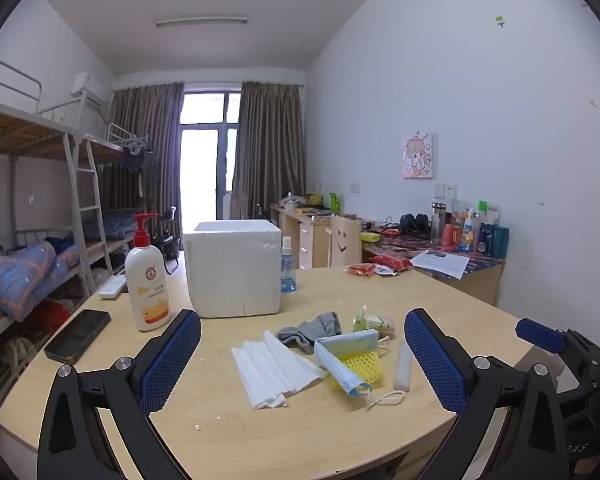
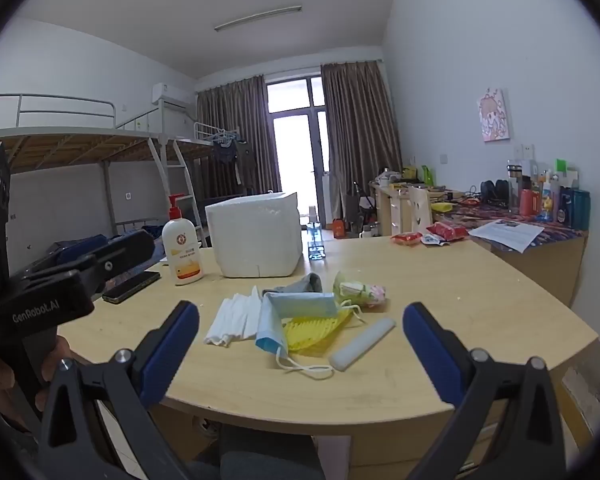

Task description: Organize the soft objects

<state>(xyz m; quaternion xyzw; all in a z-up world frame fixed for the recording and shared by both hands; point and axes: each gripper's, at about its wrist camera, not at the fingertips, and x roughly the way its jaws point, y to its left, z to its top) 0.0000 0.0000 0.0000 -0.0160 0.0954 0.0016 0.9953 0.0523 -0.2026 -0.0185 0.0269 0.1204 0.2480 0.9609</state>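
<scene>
left gripper (image 1: 302, 354) and right gripper (image 2: 300, 338): jaws wide, empty, near the blue mask (image 2: 284, 316) on the table (image 2: 480, 308).

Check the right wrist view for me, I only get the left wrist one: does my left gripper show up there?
Observer: Yes. The left gripper fills that view's left edge, and the phone is just beyond it.
Operator: Can you see what's holding it?
Observer: A hand is wrapped around its handle, low in the left corner.
Operator: Any marking on the body?
Observer: Its black casing reads GenRobot.AI in pale letters.
</scene>
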